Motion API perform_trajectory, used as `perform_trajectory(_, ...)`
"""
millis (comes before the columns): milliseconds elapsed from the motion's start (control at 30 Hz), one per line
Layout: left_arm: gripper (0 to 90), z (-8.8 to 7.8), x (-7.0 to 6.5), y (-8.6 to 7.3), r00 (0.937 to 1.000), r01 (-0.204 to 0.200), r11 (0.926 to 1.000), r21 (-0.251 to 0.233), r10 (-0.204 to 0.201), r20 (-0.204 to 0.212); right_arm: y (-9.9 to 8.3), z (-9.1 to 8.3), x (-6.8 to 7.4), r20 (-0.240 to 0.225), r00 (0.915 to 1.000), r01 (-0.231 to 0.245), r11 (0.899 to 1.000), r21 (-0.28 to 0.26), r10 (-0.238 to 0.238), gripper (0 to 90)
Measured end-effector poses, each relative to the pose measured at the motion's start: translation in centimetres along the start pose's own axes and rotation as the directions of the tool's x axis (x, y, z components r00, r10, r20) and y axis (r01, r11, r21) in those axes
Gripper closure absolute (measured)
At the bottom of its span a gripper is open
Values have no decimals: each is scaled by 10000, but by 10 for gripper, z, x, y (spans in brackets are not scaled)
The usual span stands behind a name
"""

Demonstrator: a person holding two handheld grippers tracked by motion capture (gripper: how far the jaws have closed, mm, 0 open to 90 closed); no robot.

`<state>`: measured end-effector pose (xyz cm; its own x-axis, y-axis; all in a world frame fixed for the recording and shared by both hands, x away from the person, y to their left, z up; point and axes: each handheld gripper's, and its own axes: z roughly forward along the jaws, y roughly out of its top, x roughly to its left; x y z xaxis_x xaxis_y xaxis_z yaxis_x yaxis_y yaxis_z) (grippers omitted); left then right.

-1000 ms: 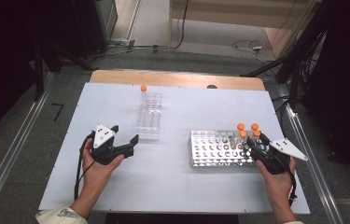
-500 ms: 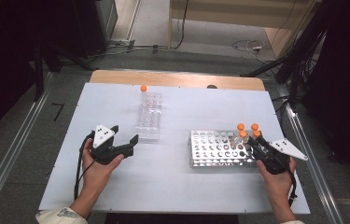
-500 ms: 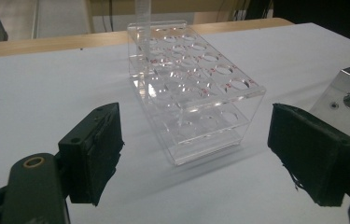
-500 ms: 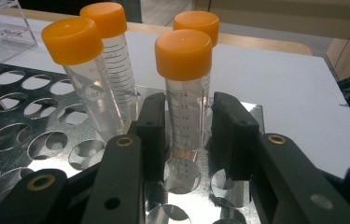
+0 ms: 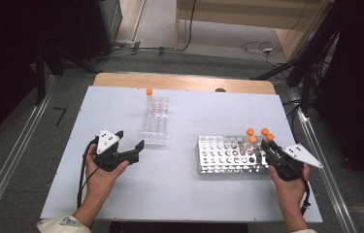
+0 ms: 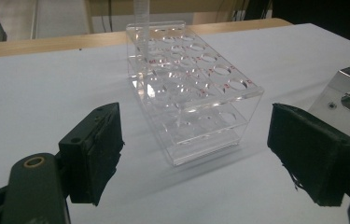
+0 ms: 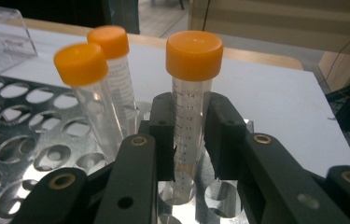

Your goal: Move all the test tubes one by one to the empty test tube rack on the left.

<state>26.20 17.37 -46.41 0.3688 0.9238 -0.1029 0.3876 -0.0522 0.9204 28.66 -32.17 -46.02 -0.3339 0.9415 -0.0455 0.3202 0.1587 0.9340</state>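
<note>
Standing upright in the metal rack [image 5: 228, 154] at the right of the table [image 5: 179, 204], the orange-capped tube [image 5: 268, 138] sits right at the tip of the right claw [image 5: 267, 145] in the high view — its long axis vertical, so the way out is straight up. The left claw [image 5: 130, 144] hovers spread and empty near the clear plastic rack [image 5: 155, 121], well apart from the tubes; one orange-capped tube [image 5: 149, 92] stands at that rack's far end.

From the left gripper view, the black padded fingers [image 6: 95, 151] stand wide, the transparent rack [image 6: 191, 91] lying ahead between them, its round holes rimmed in glossy acrylic.

From the right gripper view, the right claw [image 7: 190, 135] has just been closing and now pinches the graduated clear tube [image 7: 187, 116] below its ribbed orange cap; two more capped tubes [image 7: 93, 88] lean just to the left, over the perforated shiny steel.
</note>
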Motion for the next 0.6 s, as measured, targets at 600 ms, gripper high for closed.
perform_trajectory(600,190,-3,-2,2,10000,7,9999,-103,-6,98,31,-44,0,-294,9987,-454,9897,-1359,417,719)
